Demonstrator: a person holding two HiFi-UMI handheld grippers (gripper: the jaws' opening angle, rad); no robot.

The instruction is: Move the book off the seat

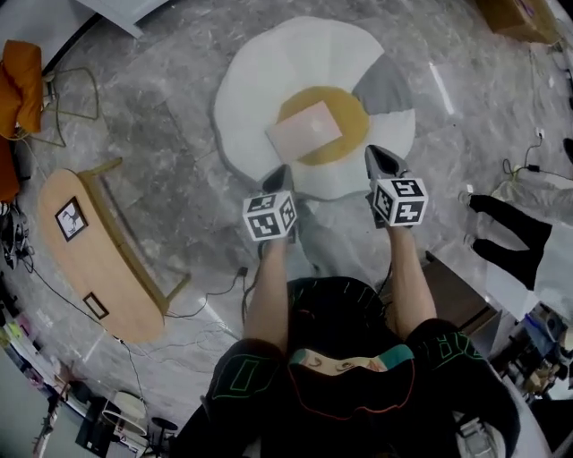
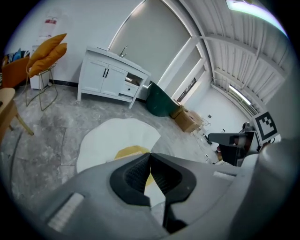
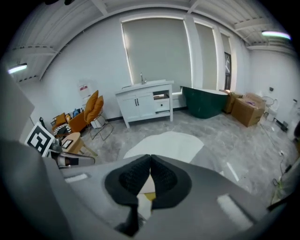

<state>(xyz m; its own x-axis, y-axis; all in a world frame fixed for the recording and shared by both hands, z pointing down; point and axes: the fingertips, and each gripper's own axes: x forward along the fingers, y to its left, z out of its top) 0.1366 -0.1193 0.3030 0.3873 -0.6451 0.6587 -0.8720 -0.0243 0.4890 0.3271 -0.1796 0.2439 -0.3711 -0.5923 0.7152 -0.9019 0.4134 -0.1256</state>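
Observation:
A pale pink book [image 1: 304, 131] lies flat on the round yellow seat cushion [image 1: 351, 123], which sits in the middle of a white egg-shaped rug [image 1: 269, 80] on the floor. My left gripper [image 1: 279, 172] hovers at the cushion's near edge, just below the book, shut and empty. Off to the right, my right gripper [image 1: 380, 154] hangs beside the cushion, also shut with nothing in it. In the left gripper view the closed jaws of the left gripper [image 2: 149, 154] point at the yellow cushion [image 2: 129, 151]. The right gripper [image 3: 150, 157] faces the white rug [image 3: 168, 140].
A wooden side table [image 1: 89, 259] with small frames stands at the left, a chair with orange cushions [image 1: 22, 76] beyond it. Cables run over the marble floor. A person's legs [image 1: 510, 228] are at the right. A white cabinet [image 2: 110, 77], green tub [image 2: 161, 101] and cardboard boxes [image 1: 519, 18] line the far side.

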